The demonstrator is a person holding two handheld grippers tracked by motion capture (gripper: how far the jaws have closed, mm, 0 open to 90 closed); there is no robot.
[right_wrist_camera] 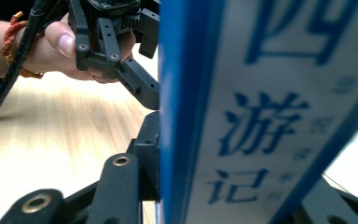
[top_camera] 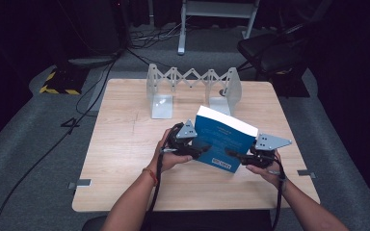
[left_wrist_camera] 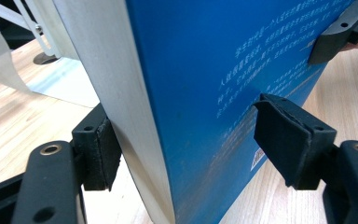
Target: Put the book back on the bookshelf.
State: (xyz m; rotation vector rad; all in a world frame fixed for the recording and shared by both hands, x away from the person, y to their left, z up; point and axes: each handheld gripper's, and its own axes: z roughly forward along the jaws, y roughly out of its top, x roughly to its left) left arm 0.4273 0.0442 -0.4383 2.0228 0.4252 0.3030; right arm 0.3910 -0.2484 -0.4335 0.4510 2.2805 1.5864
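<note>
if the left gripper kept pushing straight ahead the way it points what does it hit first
The blue book, probably: its page edge already sits between the left gripper's jaws. Beyond it, the right gripper holds the far side.

Premises are presenting as a lab or recording studio: a light wooden table (top_camera: 125,144) is standing on grey carpet (top_camera: 38,159), black cables (top_camera: 43,154) are trailing across the floor, yellow-and-black hazard tape (top_camera: 58,90) is marking a base, and dark surroundings are enclosing the lit area
</note>
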